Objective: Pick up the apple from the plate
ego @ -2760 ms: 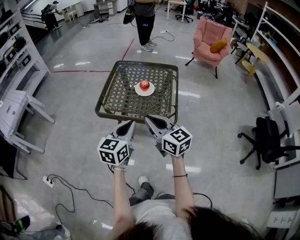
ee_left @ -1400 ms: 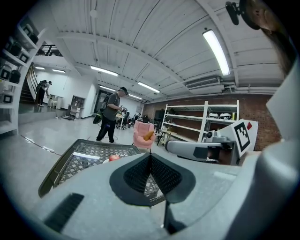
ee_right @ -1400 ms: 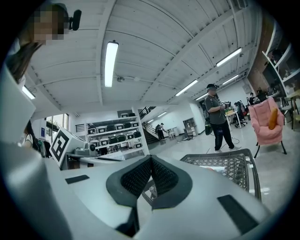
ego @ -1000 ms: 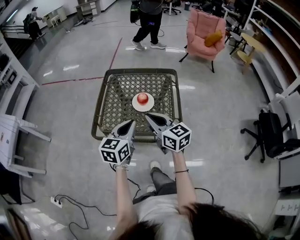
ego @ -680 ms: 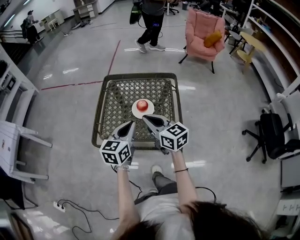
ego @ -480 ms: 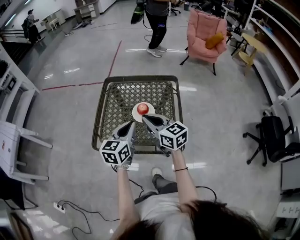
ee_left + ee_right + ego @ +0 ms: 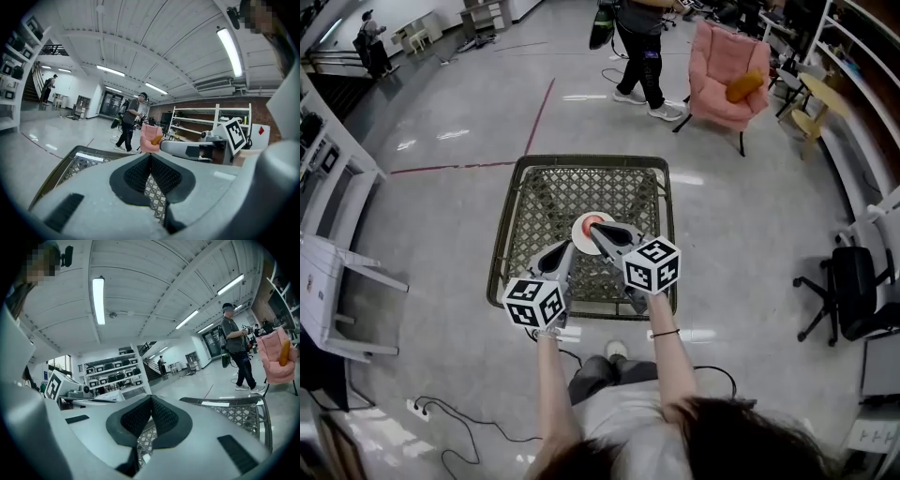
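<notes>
Two grippers hang over the wire desk point(image 7: 523, 192). The left gripper point(image 7: 564, 247) and the right gripper point(image 7: 597, 231) are both shut tight and hold nothing. One red apple point(image 7: 593, 219) sits on one white plate point(image 7: 578, 231), close by the right gripper's tip. That gripper should open wide first, then close softly around the apple's middle.

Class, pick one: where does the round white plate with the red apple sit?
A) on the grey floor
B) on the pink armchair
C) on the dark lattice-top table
C: the head view shows the round white plate lying on the dark lattice-top table.
</notes>
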`<state>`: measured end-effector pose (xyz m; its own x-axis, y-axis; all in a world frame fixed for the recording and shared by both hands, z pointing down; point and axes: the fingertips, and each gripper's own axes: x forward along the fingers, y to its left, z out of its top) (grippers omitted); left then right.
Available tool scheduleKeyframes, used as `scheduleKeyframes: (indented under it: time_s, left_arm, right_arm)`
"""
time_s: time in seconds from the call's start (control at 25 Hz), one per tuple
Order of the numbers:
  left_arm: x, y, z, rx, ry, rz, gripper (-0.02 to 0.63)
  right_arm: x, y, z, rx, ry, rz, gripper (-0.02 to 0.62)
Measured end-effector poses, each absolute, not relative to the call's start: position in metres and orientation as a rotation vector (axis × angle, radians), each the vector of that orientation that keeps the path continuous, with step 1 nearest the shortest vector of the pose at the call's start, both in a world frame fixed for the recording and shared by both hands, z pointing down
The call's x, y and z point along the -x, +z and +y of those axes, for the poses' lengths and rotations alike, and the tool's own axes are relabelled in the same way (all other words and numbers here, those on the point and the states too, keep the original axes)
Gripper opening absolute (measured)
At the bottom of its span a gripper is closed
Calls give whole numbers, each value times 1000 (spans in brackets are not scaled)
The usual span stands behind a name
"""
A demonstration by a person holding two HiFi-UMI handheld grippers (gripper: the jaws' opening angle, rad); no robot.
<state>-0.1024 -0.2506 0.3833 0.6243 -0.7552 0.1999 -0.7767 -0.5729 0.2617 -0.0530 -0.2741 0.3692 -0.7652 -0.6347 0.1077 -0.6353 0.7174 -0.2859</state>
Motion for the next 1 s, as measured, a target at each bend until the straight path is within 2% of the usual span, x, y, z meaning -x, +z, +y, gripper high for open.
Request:
scheduleKeyframes:
  time_s: [0.28,1.0]
  left_arm:
    - [121,389,-269,-2496,57,-1253,11]
    - [110,412,-299,-2520,76,-1103,11]
  right_arm:
    - [65,376,-289,-1080,521,-2899,9]
    - [49,401,-318,-1250,684,-2822,9]
